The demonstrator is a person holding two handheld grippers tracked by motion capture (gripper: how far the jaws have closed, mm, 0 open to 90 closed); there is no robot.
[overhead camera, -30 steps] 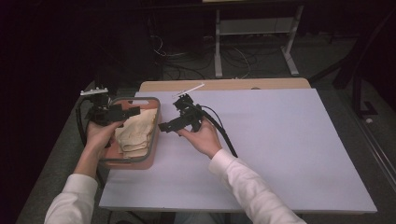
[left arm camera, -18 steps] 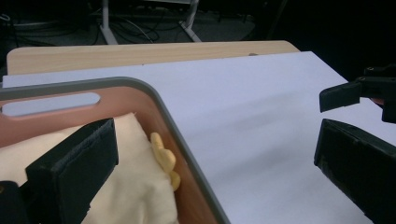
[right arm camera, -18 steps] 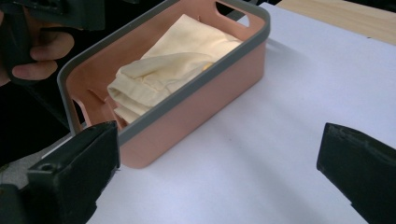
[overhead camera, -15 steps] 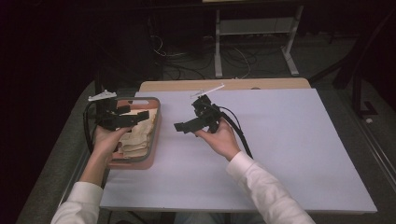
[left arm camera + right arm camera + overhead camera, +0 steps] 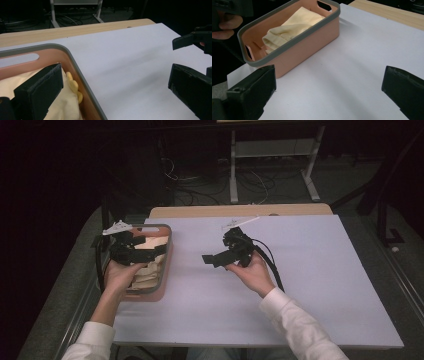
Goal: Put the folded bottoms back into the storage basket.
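Note:
A pink basket [image 5: 165,270] with a grey rim stands at the table's left and holds a cream cloth [image 5: 147,270]. My left gripper [image 5: 150,251] hovers over the basket, held by the left hand, and is open. In the left gripper view [image 5: 112,92] one jaw is above the cloth [image 5: 62,107] and the other is beyond the rim [image 5: 75,65], above the table. My right gripper [image 5: 212,259] is held over the middle of the table, pointing at the basket [image 5: 312,42], and is open and empty [image 5: 327,95]. The cloth [image 5: 294,25] lies bunched inside.
A white sheet [image 5: 310,285] covers the table, with a wooden strip [image 5: 240,211] along the far edge. Cables and a metal stand's legs [image 5: 270,170] lie on the dark floor behind. The right gripper's cable [image 5: 272,265] trails across the sheet.
My right gripper has moved to the right, away from the basket. The left gripper has shifted slightly right over the basket. Both stay open.

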